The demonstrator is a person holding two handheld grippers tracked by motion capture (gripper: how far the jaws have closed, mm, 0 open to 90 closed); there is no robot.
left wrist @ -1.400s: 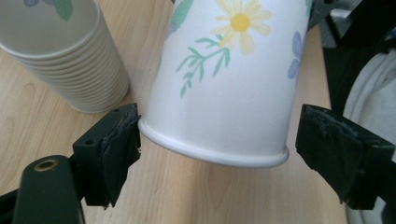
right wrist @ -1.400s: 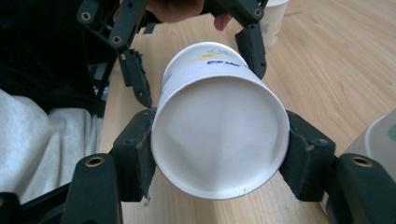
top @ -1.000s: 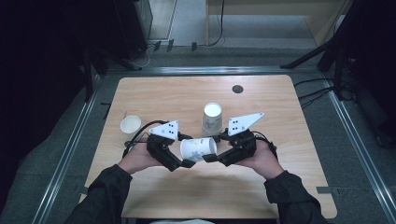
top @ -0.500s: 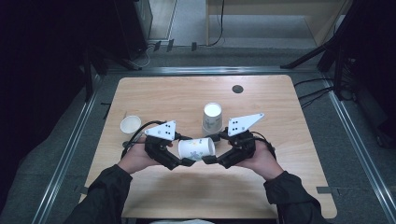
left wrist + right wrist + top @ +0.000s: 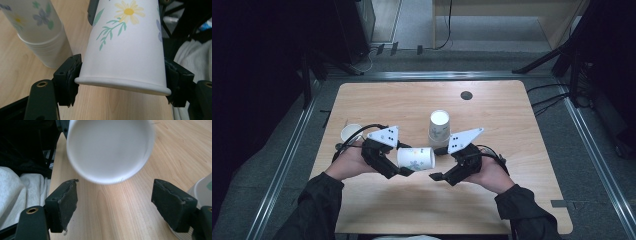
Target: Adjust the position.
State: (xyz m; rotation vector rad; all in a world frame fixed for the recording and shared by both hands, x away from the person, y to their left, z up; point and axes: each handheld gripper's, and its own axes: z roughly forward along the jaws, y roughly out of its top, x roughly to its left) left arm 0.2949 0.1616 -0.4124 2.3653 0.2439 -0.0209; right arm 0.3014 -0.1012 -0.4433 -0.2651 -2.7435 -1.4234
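Note:
A white paper cup [image 5: 419, 157] with a flower print [image 5: 127, 45] lies on its side just above the wooden table [image 5: 512, 115], between my two hands. My left gripper [image 5: 404, 160] has just closed on its rim end. In the left gripper view both pads [image 5: 68, 80] press on the cup's wall by the rim. My right gripper [image 5: 438, 163] faces the cup's white base [image 5: 110, 150]. Its jaws have just been opening and stand wide, with the pads [image 5: 62, 205] clear of the cup.
An upside-down stack of flowered cups [image 5: 439, 129] stands just beyond the grippers, close to the right one [image 5: 202, 192]. A single upright cup [image 5: 351, 133] sits at the left. A dark round hole [image 5: 466, 95] marks the far side. Metal rails edge the table.
The right gripper's jaws have come off the cup's base and spread apart. The left gripper has closed on the rim end. Both hands have stayed about where they were.

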